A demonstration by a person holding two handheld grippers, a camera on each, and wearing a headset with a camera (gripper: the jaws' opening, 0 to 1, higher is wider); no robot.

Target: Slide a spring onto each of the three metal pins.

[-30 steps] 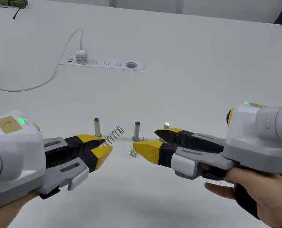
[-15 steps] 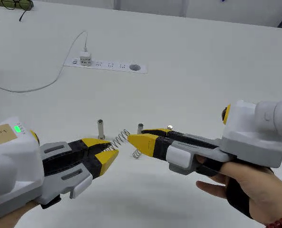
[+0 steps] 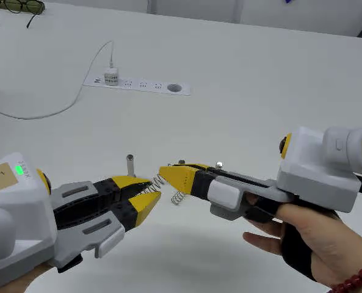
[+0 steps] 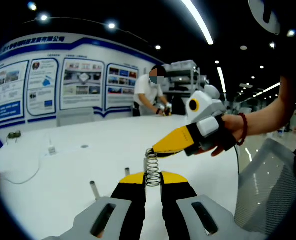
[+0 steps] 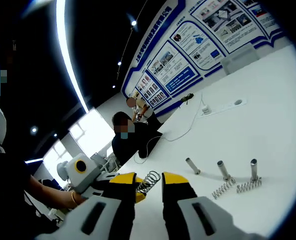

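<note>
Pins (image 5: 222, 170), metal, three: all upright and bare on the white table (image 3: 242, 91), so no spring is fitted and, by this showing, all three fittings remain to be done. Springs: one loose spring (image 5: 223, 189) and a second loose spring (image 5: 248, 186) lie flat just beside the pins, while the held spring (image 4: 151, 170) is pinched at one end by the left gripper (image 4: 151, 179), above the table on the near side of the pins. Right gripper (image 5: 149, 176): reaches in from the right, jaws narrowly apart about the held spring's free end, whether pressing it cannot be told.
</note>
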